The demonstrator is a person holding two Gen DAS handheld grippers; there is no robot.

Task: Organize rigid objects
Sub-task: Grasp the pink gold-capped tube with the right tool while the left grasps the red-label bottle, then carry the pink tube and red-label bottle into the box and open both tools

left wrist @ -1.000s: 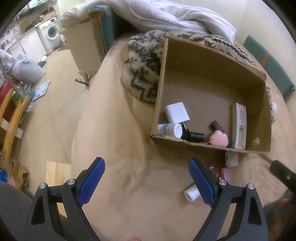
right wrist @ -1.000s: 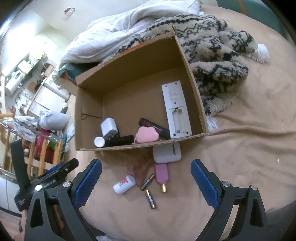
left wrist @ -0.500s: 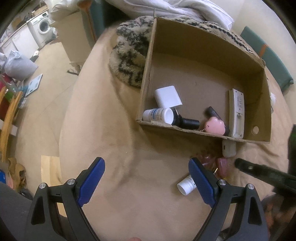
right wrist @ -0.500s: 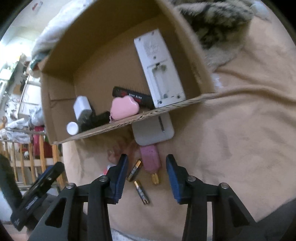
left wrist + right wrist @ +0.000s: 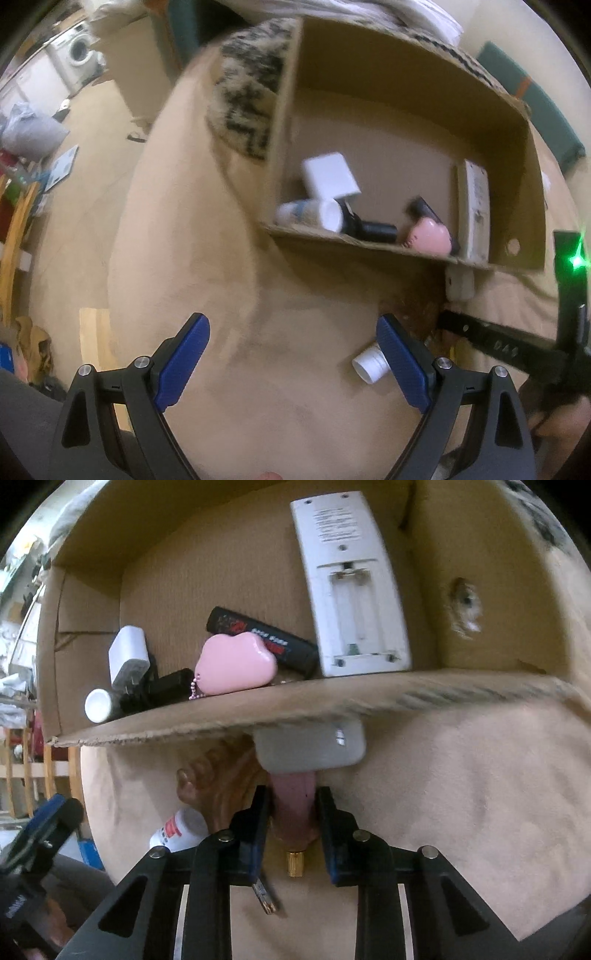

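Observation:
A pink tube with a gold tip lies on the tan bedspread just in front of the cardboard box. My right gripper points down over it. Its jaws are closing, with the tube between them and both pads against its sides. A grey battery cover touches the tube's far end. A battery lies under the left finger, and a small white bottle rests further left. My left gripper hangs open over bare bedspread, the white bottle beside its right finger.
The box holds a white remote, a pink cloud keychain, a black stick, a white charger and a white bottle. A patterned blanket lies behind the box. The bed's edge drops to the floor at the left.
My right gripper came down to the bedspread and narrowed its jaws from wide open onto the pink tube. The left gripper sank slightly and stayed open.

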